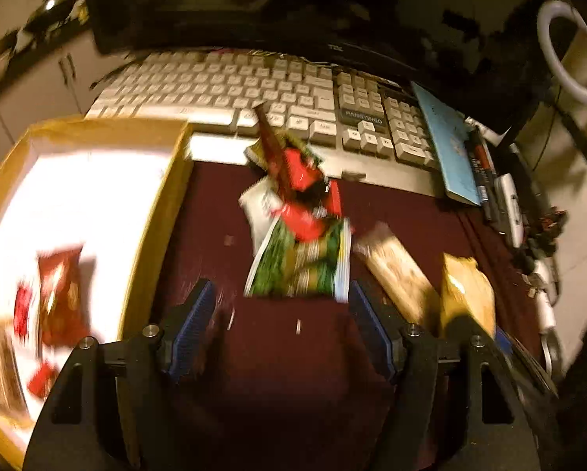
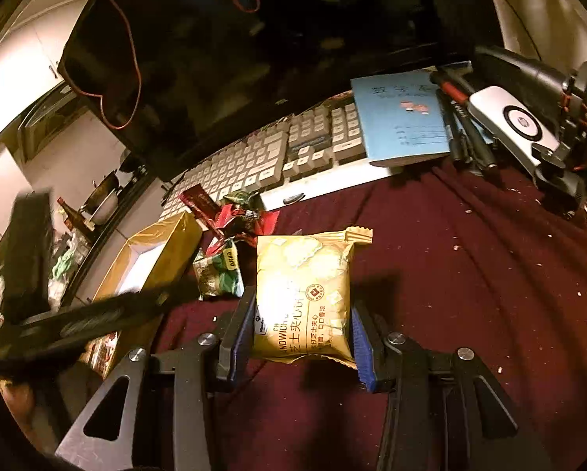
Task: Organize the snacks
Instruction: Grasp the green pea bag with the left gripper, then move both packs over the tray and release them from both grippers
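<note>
- Right gripper (image 2: 299, 335): two fingers, blue-padded, clamped on the two side edges of one yellow sandwich-biscuit packet (image 2: 303, 298); the packet stands upright between the pads, above the maroon cloth (image 2: 470, 294).
- Left gripper (image 1: 281, 325): two fingers, wide apart, nothing between them; the view is blurred; the bare cloth lies below the gap.
- Just ahead of the left fingers: one green-and-white snack packet (image 1: 301, 263), lying flat on the cloth.
- Beyond it: a small heap of red-wrapped snacks (image 1: 305, 196), overlapping; count cannot be told. One white packet (image 1: 258, 204) lies at the heap's left side.
- Right of the green packet: one tan, oblong packet (image 1: 401, 274).
- Left of the heap: one gold-sided box (image 1: 167, 204), open, white inside; several red packets (image 1: 59, 294) in it, blurred, so no count can be given.
- Back of the bench: one pale keyboard (image 1: 230, 90), one dark monitor (image 2: 214, 59) behind it, one blue notebook (image 2: 401, 117) on the keyboard's right end, several dark pens (image 2: 462, 133) beside the notebook.
</note>
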A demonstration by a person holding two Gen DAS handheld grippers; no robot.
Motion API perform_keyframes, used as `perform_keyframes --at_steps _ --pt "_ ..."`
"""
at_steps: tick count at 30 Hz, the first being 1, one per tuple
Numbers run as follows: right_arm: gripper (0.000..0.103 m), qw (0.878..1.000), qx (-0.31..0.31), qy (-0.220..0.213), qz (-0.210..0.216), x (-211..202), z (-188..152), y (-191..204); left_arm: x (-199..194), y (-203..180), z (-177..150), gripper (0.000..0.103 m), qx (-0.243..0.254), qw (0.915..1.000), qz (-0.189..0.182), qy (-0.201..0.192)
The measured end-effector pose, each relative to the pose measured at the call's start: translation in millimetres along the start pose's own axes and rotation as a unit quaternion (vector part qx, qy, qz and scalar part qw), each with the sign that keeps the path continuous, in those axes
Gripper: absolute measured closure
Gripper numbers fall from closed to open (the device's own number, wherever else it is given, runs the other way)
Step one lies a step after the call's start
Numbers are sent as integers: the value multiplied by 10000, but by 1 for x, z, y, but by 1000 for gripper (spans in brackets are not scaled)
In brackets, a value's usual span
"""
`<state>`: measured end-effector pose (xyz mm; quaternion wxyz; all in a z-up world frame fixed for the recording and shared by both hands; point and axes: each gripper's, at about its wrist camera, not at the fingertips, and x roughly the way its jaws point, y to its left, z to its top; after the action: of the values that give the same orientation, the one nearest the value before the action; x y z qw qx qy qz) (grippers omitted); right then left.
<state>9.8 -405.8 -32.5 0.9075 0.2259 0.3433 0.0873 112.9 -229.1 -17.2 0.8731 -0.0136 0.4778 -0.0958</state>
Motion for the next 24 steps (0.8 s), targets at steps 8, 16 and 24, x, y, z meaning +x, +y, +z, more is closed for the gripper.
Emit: perform_keyframes --at_steps 8,16,24 --pt "59 9999 -14 16 157 0 1 0 27 -2 3 51 -136 9998 -112 54" --pt "59 9997 4 -12 225 -1 0 0 -9 -3 -34 78 -89 9990 -433 -8" --pt "59 9997 -220 -114 40 -4 -2 9 -46 13 -64 80 -153 9943 -982 -385"
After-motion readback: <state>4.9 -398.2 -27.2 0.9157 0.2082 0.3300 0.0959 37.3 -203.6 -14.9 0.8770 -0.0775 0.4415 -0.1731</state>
